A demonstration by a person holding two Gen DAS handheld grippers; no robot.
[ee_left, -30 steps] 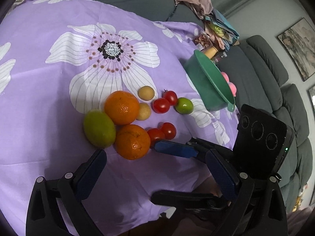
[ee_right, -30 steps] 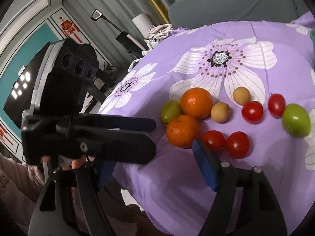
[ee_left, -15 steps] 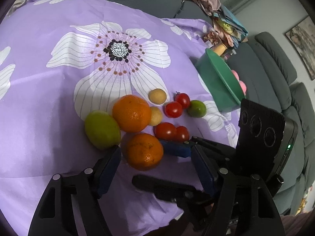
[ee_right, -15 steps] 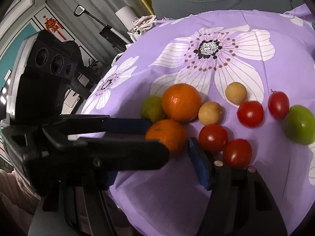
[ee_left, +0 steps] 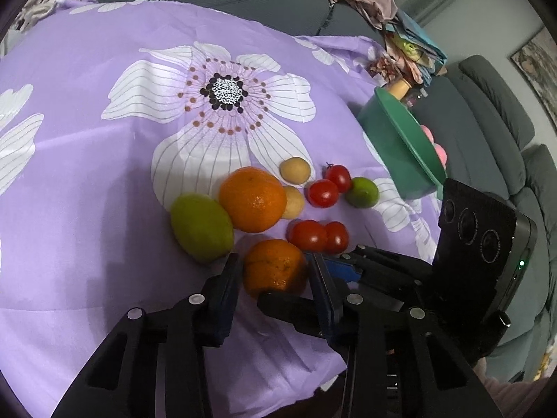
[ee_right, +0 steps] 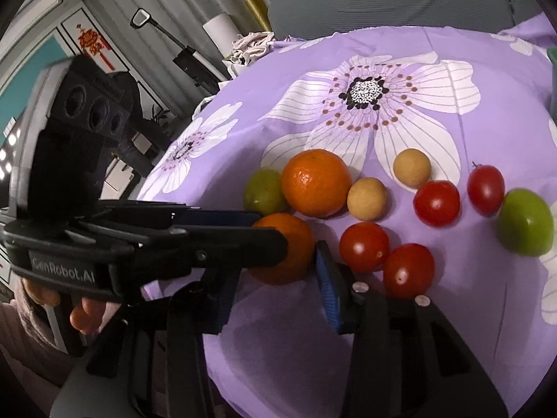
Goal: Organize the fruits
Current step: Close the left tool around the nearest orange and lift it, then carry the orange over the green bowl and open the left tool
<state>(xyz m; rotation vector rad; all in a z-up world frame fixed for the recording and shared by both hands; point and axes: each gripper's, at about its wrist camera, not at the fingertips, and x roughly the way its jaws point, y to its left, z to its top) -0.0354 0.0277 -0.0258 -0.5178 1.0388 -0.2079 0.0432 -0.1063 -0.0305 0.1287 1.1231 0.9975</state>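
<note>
In the left wrist view, the left gripper (ee_left: 275, 271) has its two fingers on either side of the near orange (ee_left: 274, 267). The dark pads sit right against the orange's sides, so it looks gripped, and the orange rests on the purple flower cloth (ee_left: 104, 160). Just behind it sits a far orange (ee_left: 252, 199), with a big green lime (ee_left: 201, 227) touching its left side. Two tan longans (ee_left: 295, 170) lie behind and to the right of the far orange. Two cherry tomatoes (ee_left: 318, 236) touch each other close to the right of the near orange, and two more sit farther back beside a small lime (ee_left: 363, 192). A green bowl (ee_left: 400, 153) stands tilted at the cloth's right edge. The right gripper (ee_left: 348, 268) comes in from the right with a blue pad showing; whether it is open or closed cannot be told here.

In the right wrist view, the right gripper (ee_right: 275, 278) is spread wide. Its blue-padded finger (ee_right: 329, 289) stands just right of the near orange (ee_right: 289, 247), with a gap between them. The left gripper (ee_right: 264, 230) crosses in from the left and covers part of that orange. White letters on its body read "GenRobot.AI" (ee_right: 62, 271).
</note>
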